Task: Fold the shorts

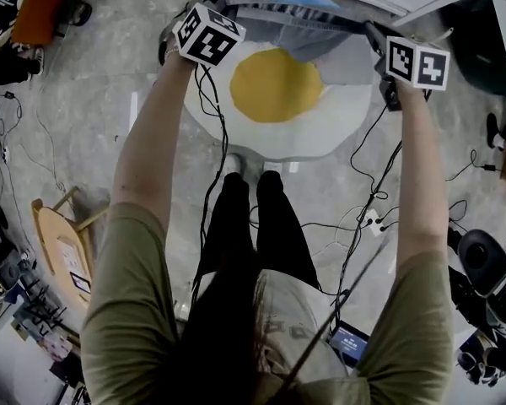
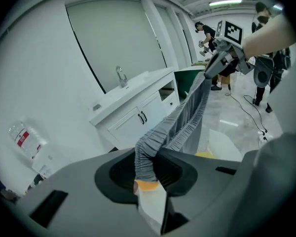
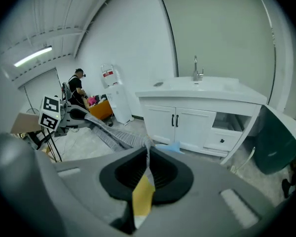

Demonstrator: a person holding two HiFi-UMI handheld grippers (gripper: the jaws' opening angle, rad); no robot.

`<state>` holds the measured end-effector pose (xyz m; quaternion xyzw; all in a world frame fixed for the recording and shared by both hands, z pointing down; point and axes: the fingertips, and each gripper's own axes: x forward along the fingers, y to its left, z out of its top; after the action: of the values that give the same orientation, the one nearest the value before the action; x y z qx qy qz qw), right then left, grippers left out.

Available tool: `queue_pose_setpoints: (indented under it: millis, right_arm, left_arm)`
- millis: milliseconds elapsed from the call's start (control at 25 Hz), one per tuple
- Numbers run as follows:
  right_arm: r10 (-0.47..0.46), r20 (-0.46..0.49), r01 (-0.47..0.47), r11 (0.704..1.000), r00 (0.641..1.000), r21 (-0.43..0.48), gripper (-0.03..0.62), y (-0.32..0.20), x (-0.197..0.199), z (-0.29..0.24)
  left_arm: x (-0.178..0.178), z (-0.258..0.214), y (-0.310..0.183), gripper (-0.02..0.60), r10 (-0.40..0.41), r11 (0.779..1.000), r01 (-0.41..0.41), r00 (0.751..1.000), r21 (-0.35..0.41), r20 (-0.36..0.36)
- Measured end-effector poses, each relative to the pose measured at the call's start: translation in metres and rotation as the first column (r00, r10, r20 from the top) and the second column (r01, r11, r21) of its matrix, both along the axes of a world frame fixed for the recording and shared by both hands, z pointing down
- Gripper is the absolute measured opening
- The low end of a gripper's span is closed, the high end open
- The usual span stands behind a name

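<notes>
Grey concrete floor (image 1: pixel 84 99) beneath me, white sink cabinet (image 3: pixel 187 122) beyond, egg-shaped rug (image 1: pixel 274 84) under my hands, grey shorts (image 1: pixel 297 25) stretched in the air above it, my left gripper (image 2: pixel 147 176) pinching one waistband end, my right gripper (image 3: pixel 144 181) pinching the other

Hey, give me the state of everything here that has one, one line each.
shorts: held up, waistband stretched between both tongs, not yet folded.
left tongs: shut on the shorts.
right tongs: shut on the shorts.
egg rug: flat on the floor.
cabinet doors: closed.
</notes>
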<state>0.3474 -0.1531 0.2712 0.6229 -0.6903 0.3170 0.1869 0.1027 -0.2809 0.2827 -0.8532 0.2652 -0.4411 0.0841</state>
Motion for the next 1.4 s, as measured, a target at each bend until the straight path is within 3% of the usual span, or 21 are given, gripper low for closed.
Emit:
queue_pose_setpoints:
  millis: [80, 200, 360, 520, 760, 960, 1280, 1400]
  right_arm:
    - [0.003, 0.008, -0.003, 1.000, 1.000, 0.018, 0.020, 0.008, -0.006, 0.006]
    - [-0.024, 0.009, 0.024, 0.999, 1.000, -0.028, 0.020, 0.032, -0.018, 0.054]
    - [-0.029, 0.055, 0.036, 0.988, 0.998, -0.147, 0.020, 0.085, -0.042, 0.151]
    - [-0.028, 0.067, 0.046, 0.958, 0.997, -0.284, 0.020, 0.146, -0.069, 0.263]
    - [-0.078, 0.085, 0.105, 0.908, 0.993, -0.406, 0.020, 0.228, -0.122, 0.380]
    - [-0.133, 0.077, 0.154, 0.861, 0.988, -0.484, 0.020, 0.286, -0.159, 0.423]
    - [-0.178, 0.068, 0.187, 0.824, 0.982, -0.534, 0.020, 0.327, -0.187, 0.452]
    - [-0.171, 0.059, 0.174, 0.806, 0.983, -0.566, 0.021, 0.328, -0.188, 0.462]
  left_arm:
    - [-0.003, 0.002, 0.004, 0.089, 0.012, 1.000, -0.012, 1.000, 0.021, -0.005]
    - [-0.015, 0.045, 0.024, 0.089, 0.038, 0.999, -0.038, 0.999, 0.004, 0.039]
    - [-0.039, 0.146, 0.082, 0.089, 0.081, 0.988, -0.062, 0.988, -0.140, 0.133]
    - [-0.069, 0.259, 0.146, 0.094, 0.121, 0.946, -0.049, 0.971, -0.320, 0.207]
    - [-0.120, 0.377, 0.233, 0.095, 0.132, 0.880, 0.030, 0.943, -0.474, 0.304]
    - [-0.150, 0.422, 0.281, 0.098, 0.179, 0.859, 0.027, 0.919, -0.510, 0.350]
    - [-0.175, 0.453, 0.320, 0.104, 0.219, 0.838, 0.023, 0.901, -0.545, 0.374]
    - [-0.176, 0.462, 0.326, 0.126, 0.203, 0.811, 0.064, 0.901, -0.582, 0.382]
